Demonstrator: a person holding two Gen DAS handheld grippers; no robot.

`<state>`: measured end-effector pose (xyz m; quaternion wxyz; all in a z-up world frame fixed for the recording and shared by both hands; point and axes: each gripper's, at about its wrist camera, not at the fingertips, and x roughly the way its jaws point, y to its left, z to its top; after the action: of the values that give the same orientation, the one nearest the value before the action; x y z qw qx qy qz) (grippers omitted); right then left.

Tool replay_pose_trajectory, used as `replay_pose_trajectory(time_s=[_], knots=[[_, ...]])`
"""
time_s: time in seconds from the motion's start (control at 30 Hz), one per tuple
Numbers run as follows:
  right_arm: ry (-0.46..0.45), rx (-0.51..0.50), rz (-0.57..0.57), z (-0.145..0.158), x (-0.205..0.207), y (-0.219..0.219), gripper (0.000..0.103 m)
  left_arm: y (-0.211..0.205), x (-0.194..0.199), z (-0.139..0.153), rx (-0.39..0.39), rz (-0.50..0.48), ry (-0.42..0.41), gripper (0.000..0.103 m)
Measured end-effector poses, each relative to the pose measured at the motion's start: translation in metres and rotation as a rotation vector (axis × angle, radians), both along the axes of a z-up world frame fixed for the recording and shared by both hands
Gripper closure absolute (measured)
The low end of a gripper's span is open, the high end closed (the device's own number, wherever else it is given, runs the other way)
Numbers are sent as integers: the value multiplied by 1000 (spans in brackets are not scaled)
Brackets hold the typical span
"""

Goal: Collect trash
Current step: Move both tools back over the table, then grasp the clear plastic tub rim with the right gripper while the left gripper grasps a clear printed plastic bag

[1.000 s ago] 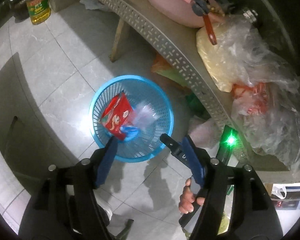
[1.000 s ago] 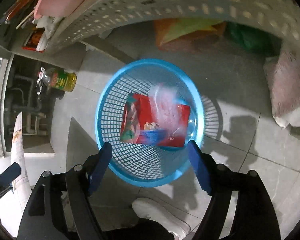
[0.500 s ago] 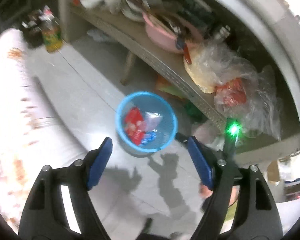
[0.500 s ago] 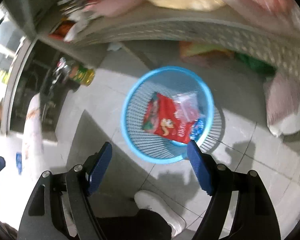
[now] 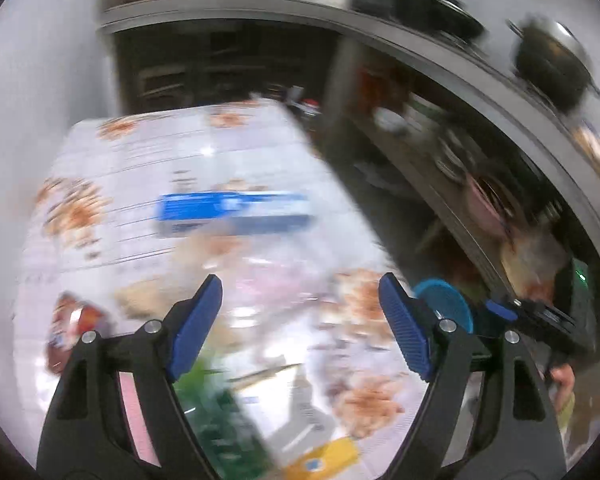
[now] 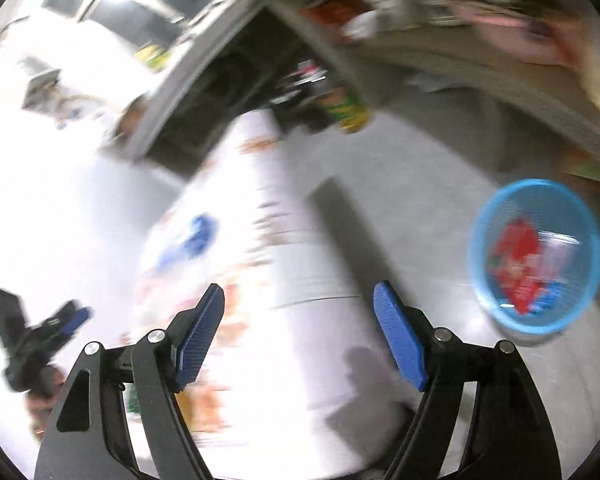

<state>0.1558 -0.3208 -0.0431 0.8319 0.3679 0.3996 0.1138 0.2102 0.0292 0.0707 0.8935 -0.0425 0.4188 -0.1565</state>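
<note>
Both views are motion-blurred. My left gripper [image 5: 300,324] is open and empty above a table with a floral cloth [image 5: 148,172]. A blue box [image 5: 236,214] lies on the cloth ahead, a red-brown wrapper [image 5: 74,328] at the left, a green packet [image 5: 224,432] and a yellow item [image 5: 324,458] near the front. My right gripper [image 6: 298,328] is open and empty over the table's edge [image 6: 284,264]. The blue mesh basket [image 6: 536,256] stands on the floor at the right, with a red snack bag [image 6: 516,264] and clear plastic in it. It also shows in the left wrist view [image 5: 444,308].
A counter with a dark pot [image 5: 552,64] and a shelf of dishes [image 5: 460,168] runs along the right. An oil bottle [image 6: 348,110] stands on the grey tiled floor [image 6: 420,168]. The other gripper [image 6: 40,340] shows at the lower left of the right wrist view.
Both grippers have swung up and left, away from the basket on the floor and over the table. The basket now sits at the right edge of both views. Both stayed open.
</note>
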Motion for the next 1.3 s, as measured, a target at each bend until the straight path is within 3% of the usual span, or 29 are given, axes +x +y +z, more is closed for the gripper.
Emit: replay_pose_trajectory(time_s=[0.13,0.3,0.57,0.63,0.67,0.73,0.8,1.07,1.3], knots=[[-39,-44,135,22,36,54,28,40,-1,-7,-57,63,17,27],[-50,-125,285,45,98,111,28,60,-8,-23,-103,52,37,27],[67,-284,426,34,169,170,50,58,-15,-37,-85,-20,28,42],[103,-311,438,27,176,176,65,59,-13,-39,-85,-26,36,47],[116,-310,440,23,177,177,68,60,-12,-39,-86,-26,39,49],[124,-289,441,20,177,176,90,61,-10,-41,-93,-30,46,52],[123,-267,432,18,175,173,97,62,-8,-43,-99,-34,47,53],[90,-80,294,19,146,122,99,55,0,-44,-97,-55,50,54],[77,-38,167,18,90,61,99,33,29,-51,-86,-100,134,54]])
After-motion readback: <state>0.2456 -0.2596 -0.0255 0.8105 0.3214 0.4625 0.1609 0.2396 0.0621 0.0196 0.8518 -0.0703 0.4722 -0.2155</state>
